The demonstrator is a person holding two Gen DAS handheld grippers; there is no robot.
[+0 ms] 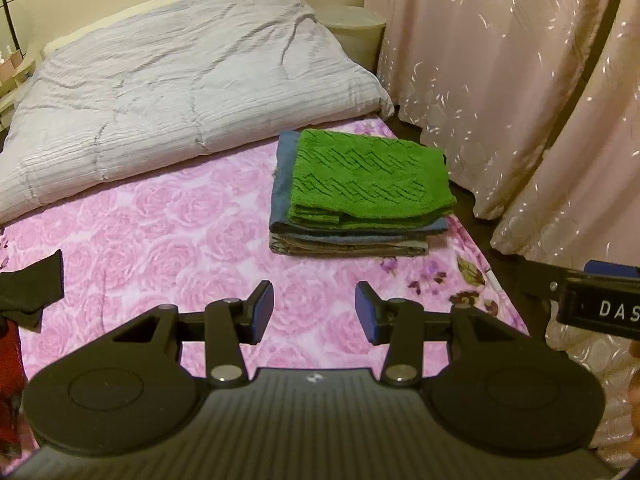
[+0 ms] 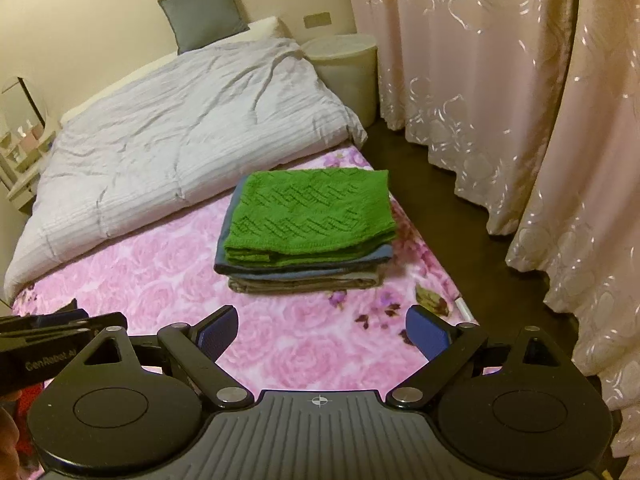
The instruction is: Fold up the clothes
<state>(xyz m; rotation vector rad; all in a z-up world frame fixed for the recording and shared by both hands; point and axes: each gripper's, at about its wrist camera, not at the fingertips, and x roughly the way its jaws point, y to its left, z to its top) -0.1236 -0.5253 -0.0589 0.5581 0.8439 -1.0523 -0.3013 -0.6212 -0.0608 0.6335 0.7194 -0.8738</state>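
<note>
A folded green knit cloth [image 1: 370,178] lies on top of a stack of folded blue and grey-brown clothes [image 1: 352,240] on the pink rose bedsheet [image 1: 180,240]. The stack also shows in the right wrist view [image 2: 312,216]. My left gripper [image 1: 315,310] is open and empty, above the sheet, short of the stack. My right gripper [image 2: 322,336] is open and empty, also short of the stack. A black garment [image 1: 32,288] and something red [image 1: 8,364] lie at the far left edge.
A rumpled grey duvet [image 1: 172,88] covers the far half of the bed, with pillows [image 2: 204,12] behind. Pink curtains [image 1: 500,80] hang at the right, past a strip of dark floor [image 2: 460,216]. A round pale bin [image 2: 348,68] stands in the corner.
</note>
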